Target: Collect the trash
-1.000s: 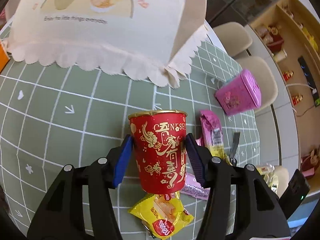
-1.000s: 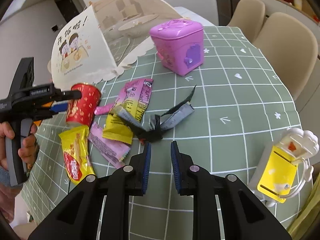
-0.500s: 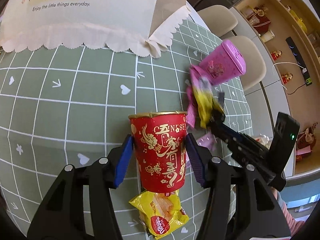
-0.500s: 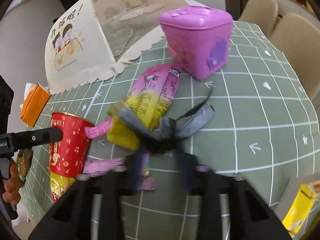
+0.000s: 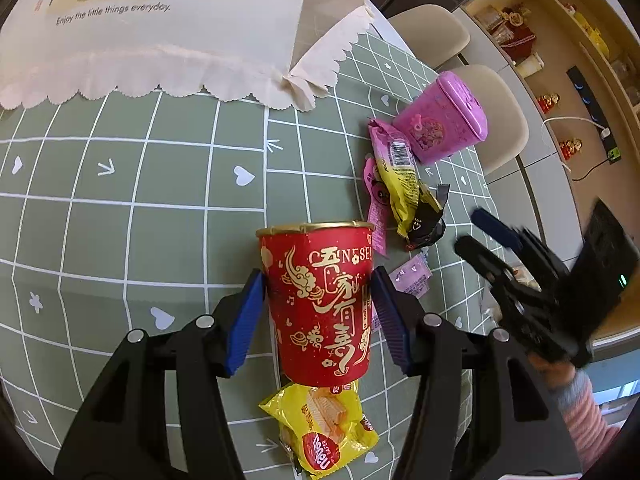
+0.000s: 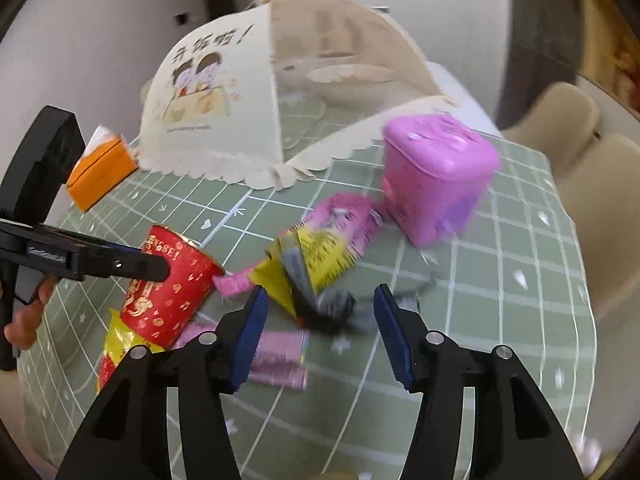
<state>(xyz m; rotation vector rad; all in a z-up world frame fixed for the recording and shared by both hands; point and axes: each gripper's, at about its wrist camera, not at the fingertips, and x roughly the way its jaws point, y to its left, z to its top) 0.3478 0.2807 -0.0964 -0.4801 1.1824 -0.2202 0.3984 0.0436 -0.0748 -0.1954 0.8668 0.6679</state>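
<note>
Clamping the red paper cup (image 5: pixel 320 300) between its blue pads, the left gripper (image 5: pixel 318 316) holds it upright above the green checked tablecloth (image 5: pixel 120 216), both pads pressed to the cup's sides. A yellow wafer packet (image 5: pixel 324 432) lies on the cloth at 6 o'clock of the cup, partly under its base in the left wrist view. At 1 o'clock of the cup sits a loose heap of wrappers (image 5: pixel 404 192), pink, yellow and black, and further along that line stands a pink lidded tin (image 5: pixel 444 124). A cream mesh food cover (image 5: pixel 168 40) occupies 12 o'clock.

The right gripper (image 6: pixel 318 328) has its jaws spread wide, having just been opening; nothing is pressed between the pads, though the grey and black wrapper (image 6: pixel 332 308) at the near edge of the heap lies in the gap. Pink sachets (image 6: pixel 280 356) rest at 7 o'clock of that gap. An orange tissue box (image 6: pixel 100 172) sits at 10 o'clock, beside the cover
</note>
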